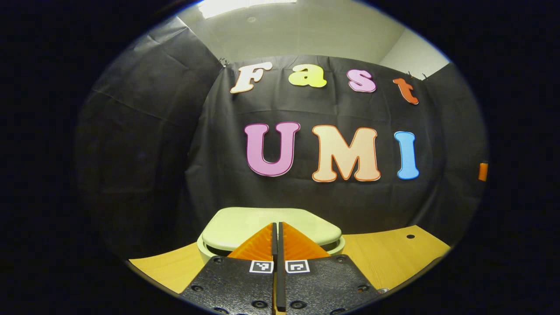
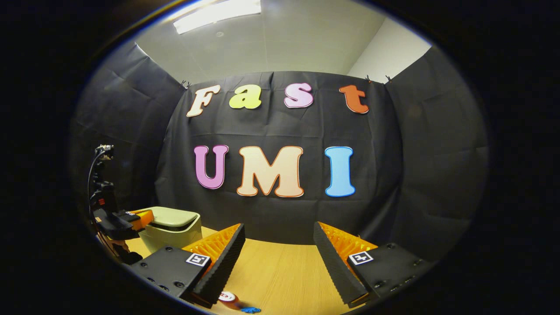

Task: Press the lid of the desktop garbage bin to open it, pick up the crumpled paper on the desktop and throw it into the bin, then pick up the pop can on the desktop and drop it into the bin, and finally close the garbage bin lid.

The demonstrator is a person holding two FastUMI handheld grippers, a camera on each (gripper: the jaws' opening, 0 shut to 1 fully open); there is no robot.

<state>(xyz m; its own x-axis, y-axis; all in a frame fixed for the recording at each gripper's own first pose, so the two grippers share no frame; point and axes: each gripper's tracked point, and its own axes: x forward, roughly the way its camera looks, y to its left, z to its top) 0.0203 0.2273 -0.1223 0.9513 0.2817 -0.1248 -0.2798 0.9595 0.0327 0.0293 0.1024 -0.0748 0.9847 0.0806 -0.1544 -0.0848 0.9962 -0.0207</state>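
Our left gripper (image 1: pixel 277 227), jaws pressed together and empty, hovers at the bin lid (image 1: pixel 245 225), the bin (image 2: pixel 173 227) at nine o'clock. Our right gripper (image 2: pixel 278 245) gapes wide, empty. An off-centre push could slide the bin, leaving the lid unlatched.

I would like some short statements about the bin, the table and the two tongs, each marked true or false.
1. The left tongs are closed, with nothing between the fingers. True.
2. The right tongs are closed. False: the fingers stand wide apart.
3. The bin lid is down on the bin. True.
4. The right tongs hold a crumpled paper. False: they hold nothing.
5. The left tongs are at the bin, at lid height. True; contact cannot be told.
6. The table is glass. False: it looks like light wood.
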